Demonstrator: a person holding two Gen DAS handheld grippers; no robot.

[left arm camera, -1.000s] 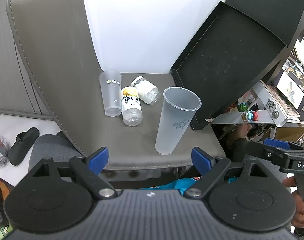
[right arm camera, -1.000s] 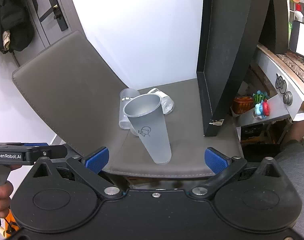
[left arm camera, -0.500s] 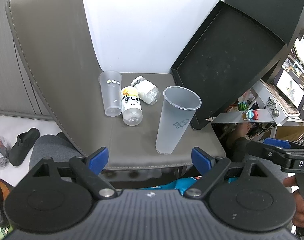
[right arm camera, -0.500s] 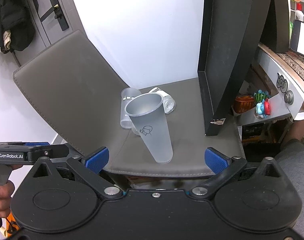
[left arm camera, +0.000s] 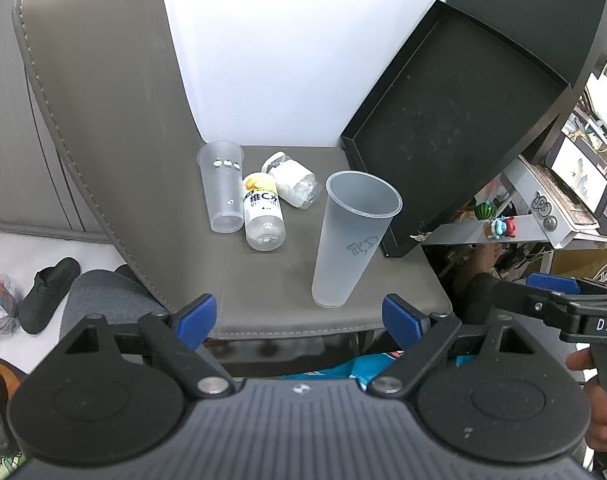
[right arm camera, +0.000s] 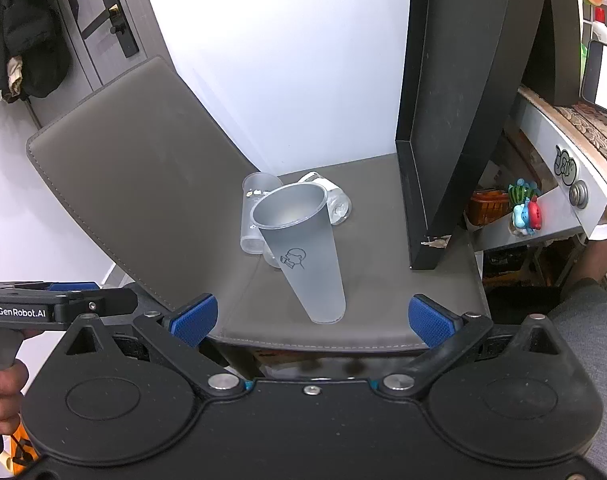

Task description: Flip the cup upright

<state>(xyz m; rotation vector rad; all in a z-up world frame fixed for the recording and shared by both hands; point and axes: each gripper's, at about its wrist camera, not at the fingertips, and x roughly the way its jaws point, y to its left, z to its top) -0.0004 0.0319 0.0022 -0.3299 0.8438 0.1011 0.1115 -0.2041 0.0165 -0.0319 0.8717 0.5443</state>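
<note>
Cup (left arm camera: pixel 353 236) stands upright on chair (left arm camera: pixel 327 304), mouth up; looks done. Both tools wide, empty: left tool (left arm camera: pixel 299 318), right tool (right arm camera: pixel 311 318), cup at 12.

The cup (left arm camera: pixel 353 236) looks like frosted, matt translucent plastic, the chair seat (left arm camera: pixel 287 280) smooth grey leather-like material with stitched edges.
</note>
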